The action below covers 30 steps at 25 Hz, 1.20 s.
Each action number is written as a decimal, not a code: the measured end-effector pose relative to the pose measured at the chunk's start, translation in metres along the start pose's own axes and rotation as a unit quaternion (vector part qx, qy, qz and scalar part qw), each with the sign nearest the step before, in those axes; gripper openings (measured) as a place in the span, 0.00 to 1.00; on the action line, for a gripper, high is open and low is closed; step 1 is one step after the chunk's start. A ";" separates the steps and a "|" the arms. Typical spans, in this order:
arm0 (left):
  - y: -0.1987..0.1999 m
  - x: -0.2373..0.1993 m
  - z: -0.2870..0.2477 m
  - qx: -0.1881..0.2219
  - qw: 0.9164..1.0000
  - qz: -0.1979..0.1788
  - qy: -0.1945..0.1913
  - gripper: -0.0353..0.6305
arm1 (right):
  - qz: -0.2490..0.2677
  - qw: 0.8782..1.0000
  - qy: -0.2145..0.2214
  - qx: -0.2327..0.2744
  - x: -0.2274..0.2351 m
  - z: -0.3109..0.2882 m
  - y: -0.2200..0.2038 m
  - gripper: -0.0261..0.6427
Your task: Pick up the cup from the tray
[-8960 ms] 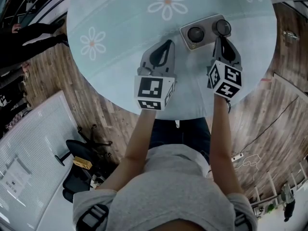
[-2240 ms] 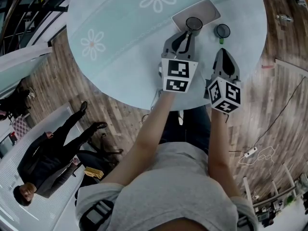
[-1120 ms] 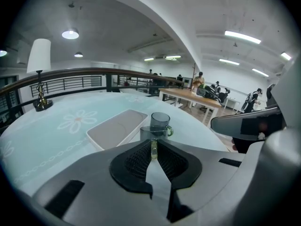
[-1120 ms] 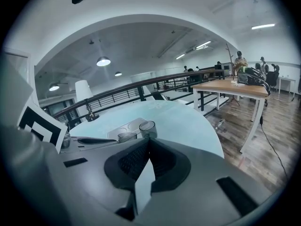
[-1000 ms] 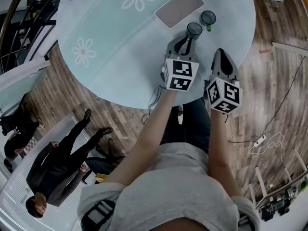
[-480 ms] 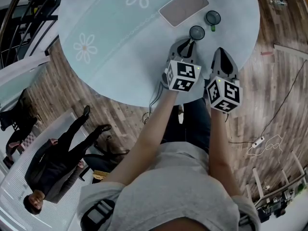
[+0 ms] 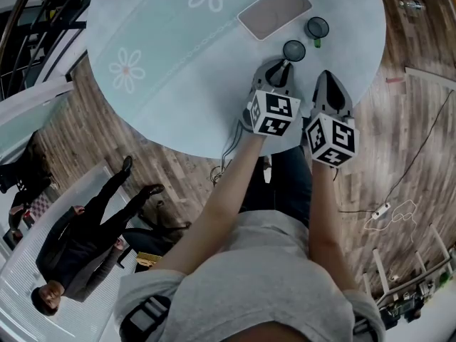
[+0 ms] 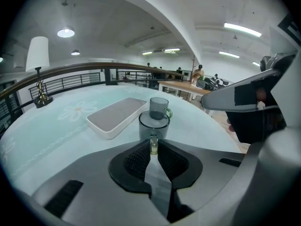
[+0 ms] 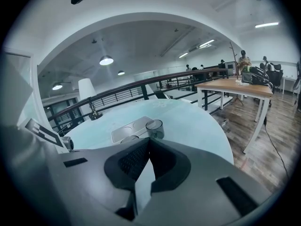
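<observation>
Tray (image 7: pixel 274 11): lying near worktop's (image 7: pixel 178 70) far edge.
Left gripper (image 7: pixel 284 65): fingers opening, flanking the handle of the cup (image 7: pixel 293 50), which is standing on worktop beside tray.
Second cup (image 7: pixel 317 27): standing near right edge.
Right gripper (image 7: pixel 327 77): fingers pressing together.

An open-plan office mezzanine, shown by a railing (image 9: pixel 141 91), wooden desk (image 9: pixel 235 85), people (image 8: pixel 198 72) at workstations and strip lights (image 8: pixel 242 29).

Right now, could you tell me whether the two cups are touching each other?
Apart: the head view shows bare tablecloth between the near cup and the far cup.
</observation>
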<state>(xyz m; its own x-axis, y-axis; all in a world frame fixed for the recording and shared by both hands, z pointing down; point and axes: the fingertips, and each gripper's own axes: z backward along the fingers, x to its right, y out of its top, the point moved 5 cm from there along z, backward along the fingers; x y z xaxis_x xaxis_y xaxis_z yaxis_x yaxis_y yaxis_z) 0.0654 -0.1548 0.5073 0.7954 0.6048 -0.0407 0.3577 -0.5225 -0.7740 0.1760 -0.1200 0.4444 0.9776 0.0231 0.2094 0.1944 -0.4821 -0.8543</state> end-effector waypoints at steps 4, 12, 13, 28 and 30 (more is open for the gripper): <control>0.002 -0.003 0.003 0.008 1.000 0.013 -0.007 0.15 | 0.000 1.000 0.002 0.000 -0.004 0.000 -0.001 0.05; 0.019 -0.012 0.020 0.036 0.999 0.021 -0.009 0.20 | 0.004 1.000 0.005 0.006 -0.010 -0.001 0.006 0.05; 0.022 -0.013 0.022 0.040 0.999 0.025 -0.009 0.20 | 0.006 1.000 0.006 0.007 -0.011 -0.001 0.007 0.05; 0.073 -0.036 0.075 0.127 0.991 0.026 0.023 0.06 | 0.022 0.998 0.031 0.041 -0.042 0.005 0.034 0.05; 0.076 -0.039 0.082 0.134 0.990 0.024 0.026 0.06 | 0.029 0.998 0.036 0.045 -0.050 0.007 0.038 0.05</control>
<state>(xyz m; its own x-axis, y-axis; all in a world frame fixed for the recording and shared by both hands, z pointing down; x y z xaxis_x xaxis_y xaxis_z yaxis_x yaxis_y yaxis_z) 0.0218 -0.1686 0.3979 0.8344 0.5485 -0.0545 0.1822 -0.3677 -0.9119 0.1356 -0.1329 0.3980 0.9796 -0.0666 0.1894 0.1476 -0.4007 -0.9043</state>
